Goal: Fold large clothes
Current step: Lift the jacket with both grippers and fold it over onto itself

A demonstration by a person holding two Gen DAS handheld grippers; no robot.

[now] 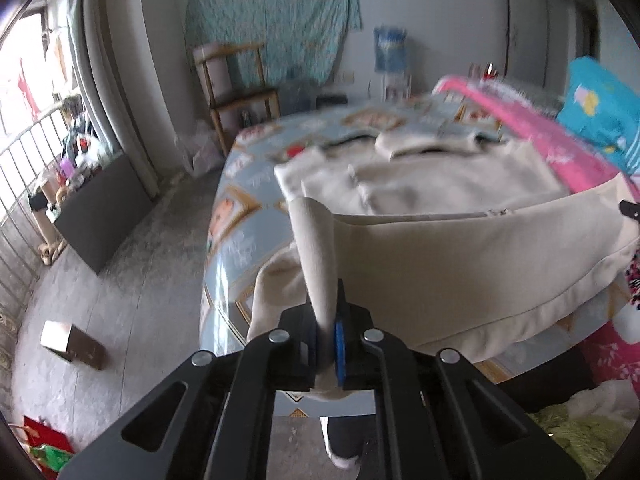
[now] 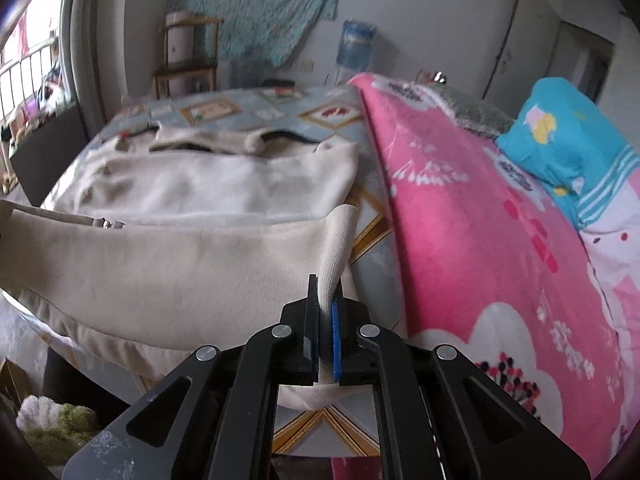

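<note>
1. The large beige knit sweatshirt (image 1: 440, 184) lies spread on the bed, collar at the far end, and its near hem is lifted off the bed in a taut band that runs across between my two grippers.
2. My left gripper (image 1: 327, 308) is clamped on the ribbed hem at the garment's left corner; the fabric stands up in a fold from between the black fingers, against the blue pad.
3. My right gripper (image 2: 325, 294) is pinched tight on the ribbed hem at the right corner, a strip of pale ribbing rising out of the jaws.
4. A small metal zipper pull (image 2: 107, 223) shows on the raised edge in the right wrist view.
5. Under the sweatshirt is a light blue bedsheet with gold-framed picture squares (image 1: 236, 216).
6. Just beside the garment on its right lies a bright pink floral blanket (image 2: 460, 220), with a turquoise cartoon-print pillow (image 2: 568, 140) on its far side.
7. Beyond the bed stand a wooden chair (image 1: 236, 88) and a teal patterned cloth hung on the wall (image 1: 272, 20).
8. A small brown cardboard box (image 1: 72, 344) sits on the grey floor to the left, well apart from the bed.
</note>
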